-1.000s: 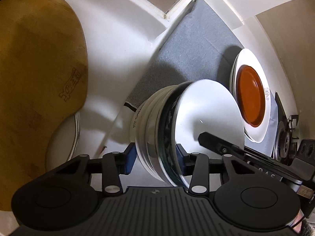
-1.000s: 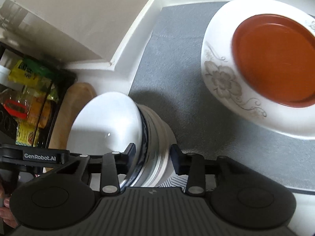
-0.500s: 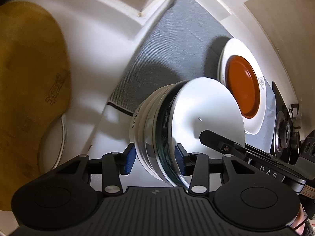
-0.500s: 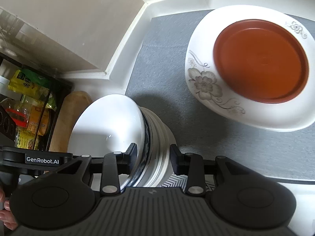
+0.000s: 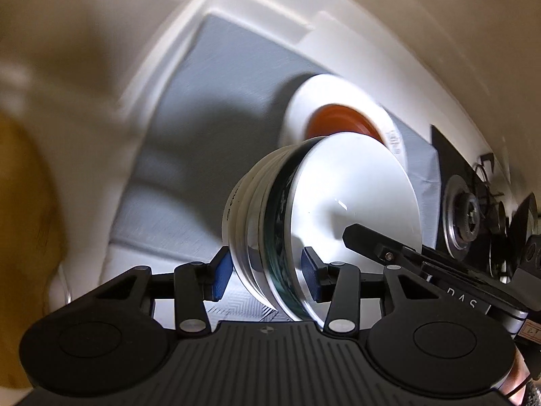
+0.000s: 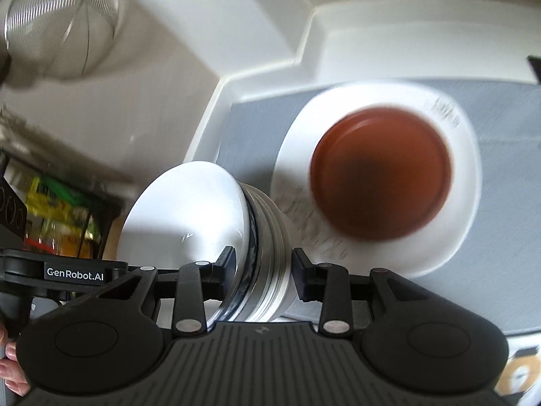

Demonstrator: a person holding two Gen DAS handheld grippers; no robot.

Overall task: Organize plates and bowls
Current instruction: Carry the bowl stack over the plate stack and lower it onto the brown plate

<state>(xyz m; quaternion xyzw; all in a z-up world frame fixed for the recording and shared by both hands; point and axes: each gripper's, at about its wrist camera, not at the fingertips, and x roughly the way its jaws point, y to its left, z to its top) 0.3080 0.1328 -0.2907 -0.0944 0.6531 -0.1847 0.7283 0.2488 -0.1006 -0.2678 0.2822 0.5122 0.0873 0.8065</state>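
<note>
A stack of nested bowls (image 5: 338,216), white with one dark-rimmed, is held on its side between both grippers. My left gripper (image 5: 267,270) is shut on the rims from one side. My right gripper (image 6: 260,267) is shut on the same stack (image 6: 203,216) from the opposite side. The stack hangs above a grey mat (image 5: 209,108). A white floral plate (image 6: 453,237) with a red-brown plate (image 6: 382,176) on it lies on the mat just beyond the stack; both also show in the left wrist view (image 5: 334,94).
A wooden cutting board (image 5: 20,237) lies at left. A gas stove burner (image 5: 463,216) is at right. White raised counter edges (image 6: 257,67) border the mat. A mesh strainer (image 6: 61,17) hangs upper left; packaged goods (image 6: 57,216) sit at left.
Both grippers have carried the bowl stack up and toward the plates; the views tilted and blurred, and the plates now sit right behind the stack.
</note>
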